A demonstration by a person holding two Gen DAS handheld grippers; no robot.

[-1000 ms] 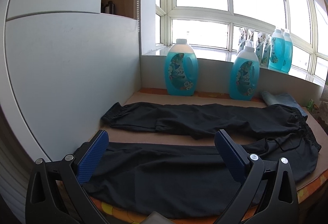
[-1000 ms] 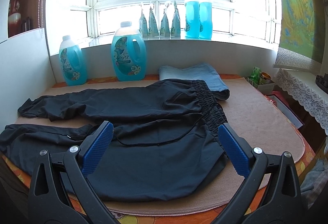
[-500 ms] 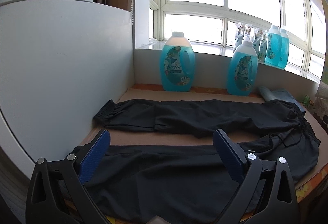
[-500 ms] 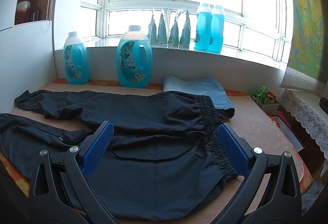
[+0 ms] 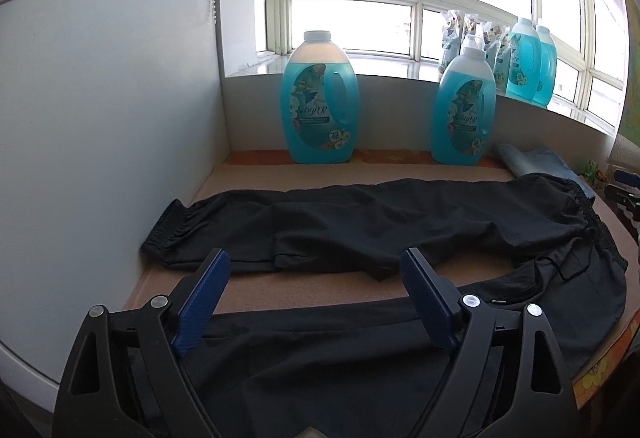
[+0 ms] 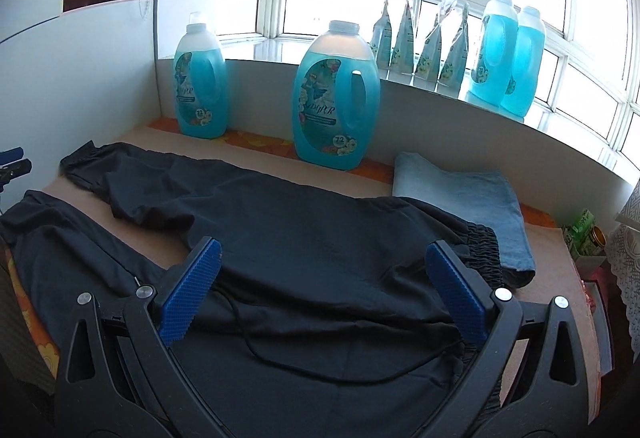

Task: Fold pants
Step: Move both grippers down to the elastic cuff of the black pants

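Black pants [image 5: 360, 222] lie spread flat on a tan mat [image 5: 304, 286], legs toward the left wall and the elastic waistband [image 6: 482, 250] at the right. My left gripper [image 5: 316, 266] is open and empty, low over the near leg with the far leg just ahead. My right gripper [image 6: 324, 258] is open and empty, low over the seat of the pants [image 6: 320, 238] near the waistband. A black drawstring [image 6: 288, 362] trails across the fabric under it.
Two large blue detergent bottles [image 5: 320, 97] [image 5: 464, 105] stand at the back of the mat. More bottles [image 6: 508, 53] and pouches [image 6: 420, 37] sit on the windowsill. Folded blue jeans [image 6: 464, 193] lie behind the waistband. A white wall [image 5: 100, 141] closes the left side.
Both grippers have moved forward and lower over the pants. The left now reaches past the near leg toward the far leg; the right is closer to the waistband. Both stay open.
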